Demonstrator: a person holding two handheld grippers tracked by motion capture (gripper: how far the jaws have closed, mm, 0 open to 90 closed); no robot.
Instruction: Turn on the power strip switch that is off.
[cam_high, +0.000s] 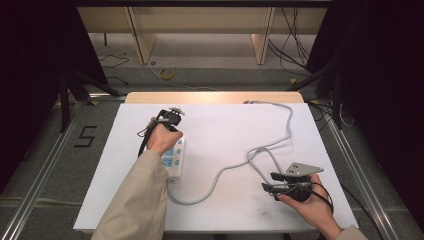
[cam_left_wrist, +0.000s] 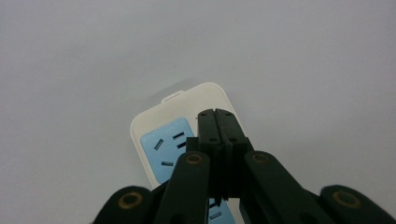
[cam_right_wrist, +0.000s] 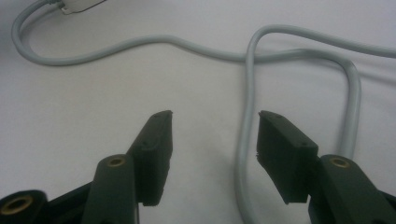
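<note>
Nearest the person, the right hand (cam_high: 309, 204) held the right gripper (cam_high: 268, 188) low over the front right of the white table (cam_high: 225, 125), its grey three-cornered plate on top. In the right gripper view its jaws stood wide apart with nothing between the pads, though a run of the grey cable (cam_right_wrist: 246, 93) passed just beside the right-hand jaw on the table surface.

That cable looped back on itself ahead of the jaws, then swept across the middle of the table in a long curve toward the power strip (cam_high: 174, 156).

Further out on the left side, the left hand (cam_high: 163, 139), in a beige sleeve (cam_high: 135, 200), held the left gripper (cam_left_wrist: 216, 114) over the strip's far end. In the left gripper view the jaws were pressed together, tips meeting above the white strip with its blue socket panel (cam_left_wrist: 166, 149); whether they touched it, I couldn't tell.

The cable ran on toward the table's far edge.
</note>
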